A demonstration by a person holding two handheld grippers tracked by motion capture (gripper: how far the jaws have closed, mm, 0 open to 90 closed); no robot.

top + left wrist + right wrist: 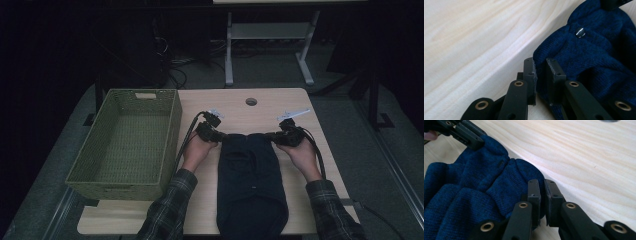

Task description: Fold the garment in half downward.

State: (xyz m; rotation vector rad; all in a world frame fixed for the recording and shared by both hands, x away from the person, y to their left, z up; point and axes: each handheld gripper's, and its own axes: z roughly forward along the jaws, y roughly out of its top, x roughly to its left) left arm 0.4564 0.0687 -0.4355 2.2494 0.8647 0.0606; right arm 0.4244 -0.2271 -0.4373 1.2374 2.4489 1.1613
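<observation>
A dark blue knit garment (250,175) lies folded lengthwise on the wooden table (235,112), its far edge between my two grippers. My left gripper (220,135) is shut on the garment's far left corner; in the left gripper view the knit cloth (594,57) with a metal snap (580,32) sits pinched between the jaws of my left gripper (541,73). My right gripper (272,135) holds the far right corner. In the right gripper view the cloth (474,195) bunches into the narrow gap of my right gripper (543,195), and the left gripper's jaws (470,137) grip the opposite corner.
An olive green woven basket (120,190) with nothing in it stands at the left of the table, close to my left forearm. A round cable hole (251,101) is near the far edge. Bare wood lies beyond the garment.
</observation>
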